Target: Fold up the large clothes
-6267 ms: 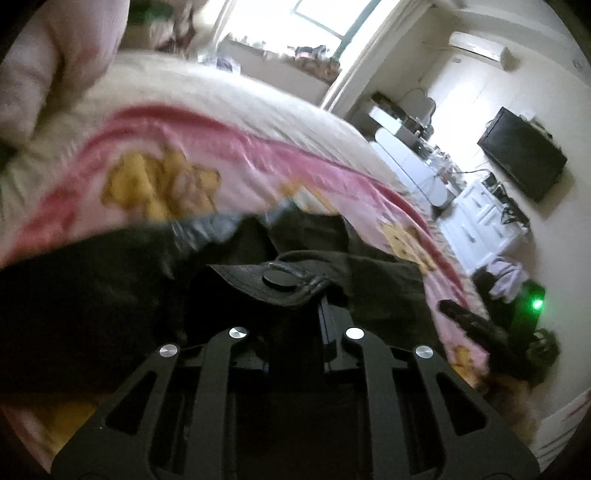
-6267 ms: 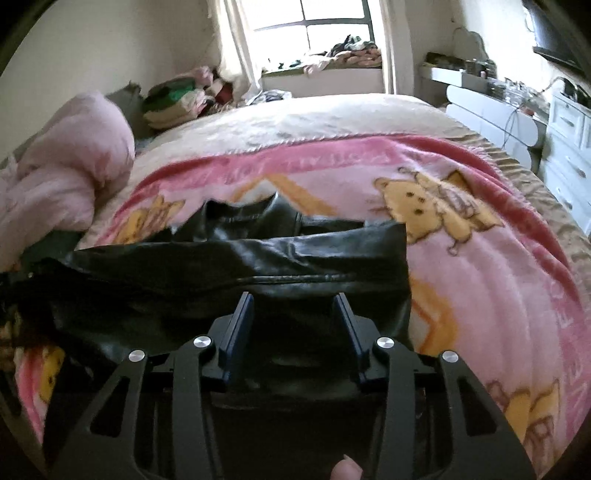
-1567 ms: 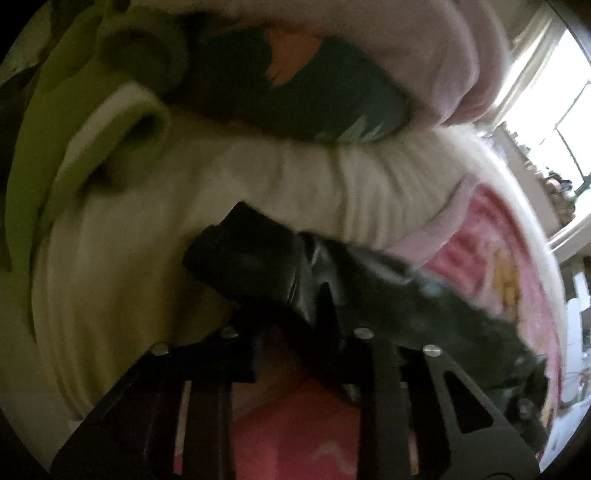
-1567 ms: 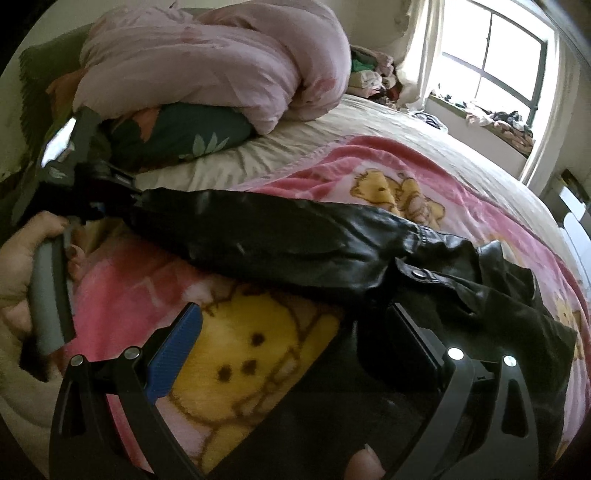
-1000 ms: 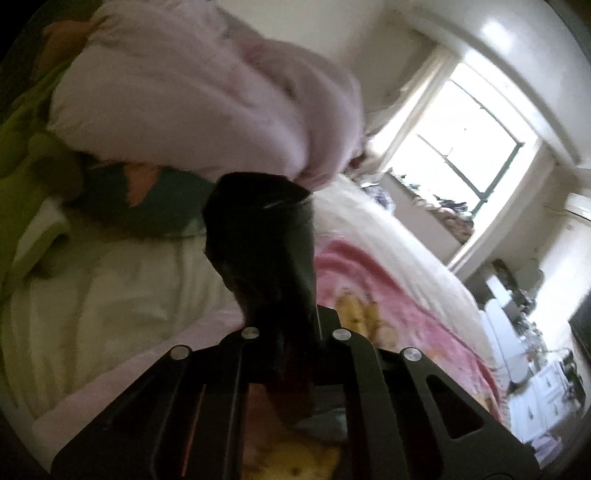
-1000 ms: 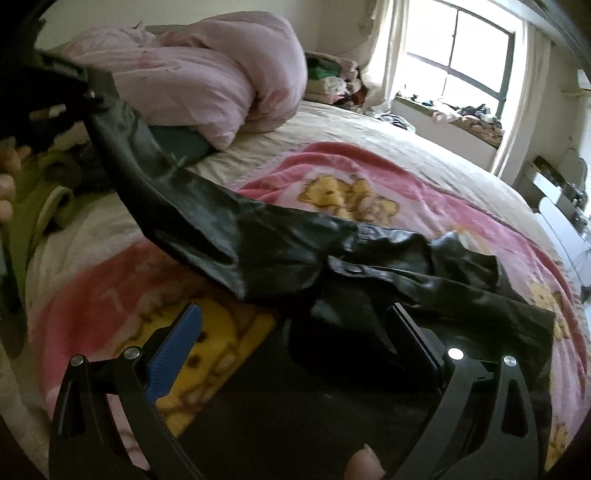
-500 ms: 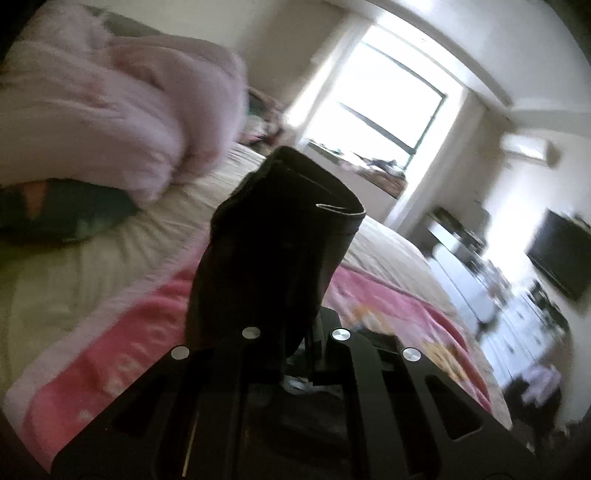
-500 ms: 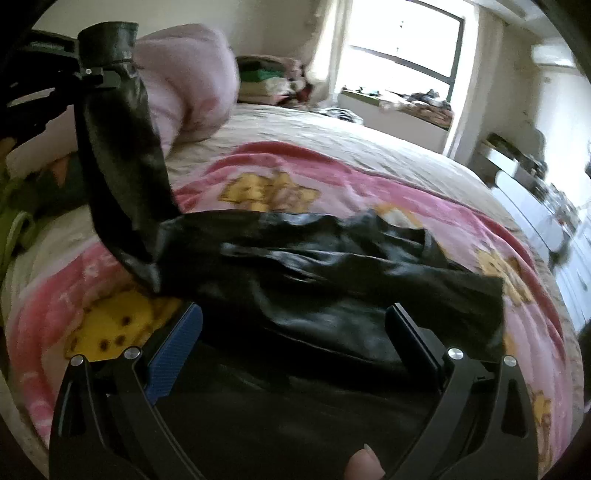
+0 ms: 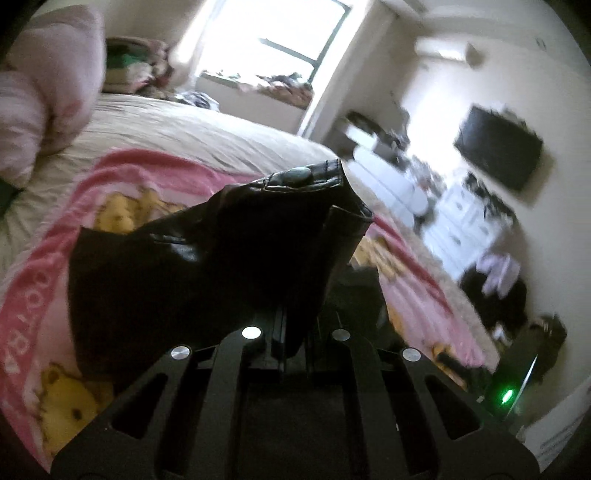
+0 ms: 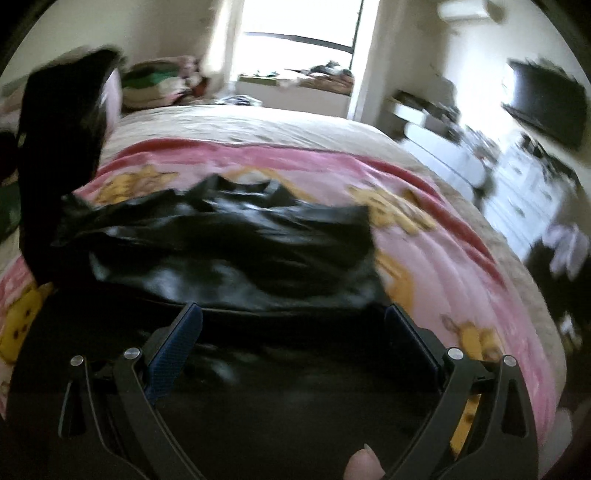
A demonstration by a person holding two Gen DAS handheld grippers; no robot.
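Since half a second earlier, both wrist views had swung toward the window side of the room, and the sleeve I was carrying had travelled from beside the pink duvet to over the middle of the bed. My left gripper [image 9: 291,332] was clamped tight on the cuff of the black leather jacket [image 10: 221,251], and the sleeve [image 9: 207,251] stood up in front of that camera with its snap button [image 9: 295,173] near the top edge. My right gripper [image 10: 291,332] hung with its fingers spread wide over the jacket's body, nothing pinched between them. The jacket lay crumpled across the pink cartoon blanket [image 10: 424,258], which covered the near part of the bed over a beige bedspread [image 10: 258,125]. A pink duvet [image 9: 44,92] was bunched at the left, with folded clothes [image 10: 155,85] stacked behind it. Beyond the bed I saw a bright window [image 10: 295,33], white drawers [image 9: 465,218] along the right wall, and a dark television [image 9: 498,151] mounted above them. Both pictures were blurred.
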